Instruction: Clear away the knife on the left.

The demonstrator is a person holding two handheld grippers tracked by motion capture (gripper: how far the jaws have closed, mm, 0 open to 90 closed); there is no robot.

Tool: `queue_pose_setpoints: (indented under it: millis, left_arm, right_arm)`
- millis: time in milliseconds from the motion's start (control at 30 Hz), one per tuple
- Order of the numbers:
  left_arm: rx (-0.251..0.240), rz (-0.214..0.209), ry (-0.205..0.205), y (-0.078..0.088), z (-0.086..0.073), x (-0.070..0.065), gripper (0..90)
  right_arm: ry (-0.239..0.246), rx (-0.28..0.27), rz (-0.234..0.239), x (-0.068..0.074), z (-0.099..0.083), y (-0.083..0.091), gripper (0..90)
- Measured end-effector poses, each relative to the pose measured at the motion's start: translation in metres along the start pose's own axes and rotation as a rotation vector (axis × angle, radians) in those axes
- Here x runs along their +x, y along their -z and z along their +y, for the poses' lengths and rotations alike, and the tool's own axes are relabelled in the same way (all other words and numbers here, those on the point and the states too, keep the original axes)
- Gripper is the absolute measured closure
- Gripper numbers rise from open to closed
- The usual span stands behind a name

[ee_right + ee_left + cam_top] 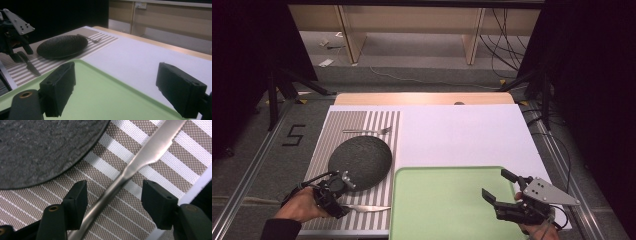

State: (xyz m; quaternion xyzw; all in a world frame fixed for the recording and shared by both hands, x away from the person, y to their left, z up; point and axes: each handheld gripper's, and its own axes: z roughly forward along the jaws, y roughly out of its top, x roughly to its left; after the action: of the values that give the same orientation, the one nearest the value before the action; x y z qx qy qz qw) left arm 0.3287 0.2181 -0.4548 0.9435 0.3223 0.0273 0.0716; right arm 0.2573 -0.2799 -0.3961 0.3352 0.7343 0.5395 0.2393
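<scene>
Left gripper view: the left gripper's (113, 202) two black pads (76, 203) are standing partly open on either side of the knife's (120, 180) handle, not yet pressing on it. The knife is lying flat on the striped placemat (155, 165), just beside the rim of the dark plate (37, 147). Judged risk: the thin, smooth handle is sitting nearer one pad than the other, so an uneven close may be pushing it sideways, rolling it, or letting it slip out; pads meeting the mat first may be dragging the cloth and nudging the plate. High view: the left hand (302, 206) is reaching in low over the mat's near edge, jaws pointing down at the knife. The right gripper (502, 187) is hanging wide open and empty over the green tray's (437, 210) near right corner, angled inward across the table
</scene>
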Motion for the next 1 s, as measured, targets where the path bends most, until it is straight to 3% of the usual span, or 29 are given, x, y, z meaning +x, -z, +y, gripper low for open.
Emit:
queue_pose_setpoints:
  millis: [167, 333, 533, 833, 1000]
  left_arm:
    - [0.051, 0.001, -0.042, -0.007, 0.004, -0.002, 47.6]
    - [0.056, -0.007, -0.038, -0.006, 0.002, -0.001, 55.4]
    - [0.048, -0.016, -0.063, -0.006, 0.001, -0.003, 61.6]
    - [0.073, -0.012, -0.175, -0.005, 0.004, -0.013, 76.9]
    - [0.085, -0.004, -0.182, -0.005, 0.006, -0.015, 79.2]
  right_arm:
    - [-0.001, 0.003, 0.001, 0.000, 0.000, 0.000, 17.1]
    - [-0.001, 0.002, 0.001, 0.000, 0.000, 0.000, 17.2]
    - [-0.004, 0.008, -0.001, 0.000, 0.000, -0.001, 17.5]
    - [-0.001, 0.007, -0.002, 0.001, 0.000, -0.001, 17.7]
    - [0.000, 0.008, -0.004, 0.001, 0.000, -0.001, 17.8]
